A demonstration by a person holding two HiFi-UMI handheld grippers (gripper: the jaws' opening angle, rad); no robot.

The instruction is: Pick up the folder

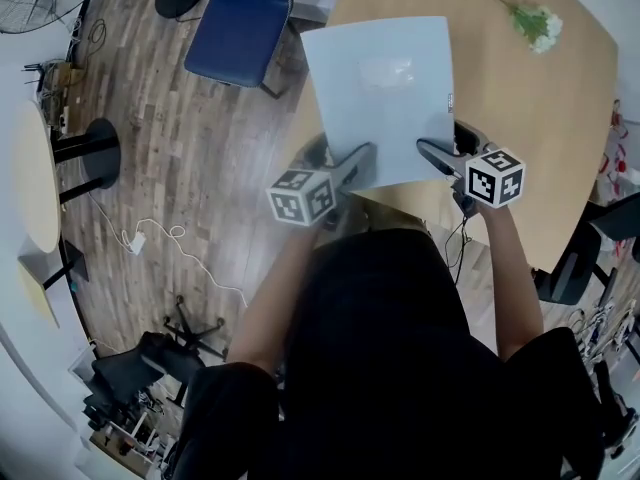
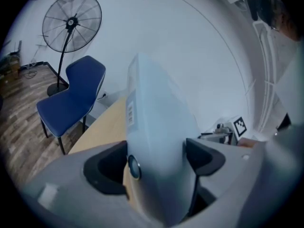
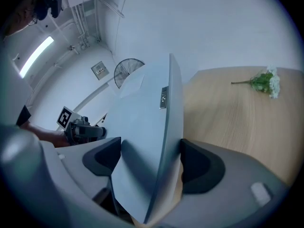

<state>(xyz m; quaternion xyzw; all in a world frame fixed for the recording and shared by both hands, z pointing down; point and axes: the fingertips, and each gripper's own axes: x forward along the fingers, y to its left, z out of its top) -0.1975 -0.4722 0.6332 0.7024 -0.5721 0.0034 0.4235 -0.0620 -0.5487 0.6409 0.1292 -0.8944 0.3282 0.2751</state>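
Holding the folder (image 1: 380,93) with both grippers, I have it up in the air, over the near edge of the wooden table (image 1: 560,118). My left gripper (image 1: 358,160) is squeezed tight on its near left corner. My right gripper (image 1: 436,154) is squeezed tight on its near right corner. One grip on each side stops the thin folder from flopping. I think the pick-up is almost done. The little flower (image 1: 535,20) lies well apart, out of the way.
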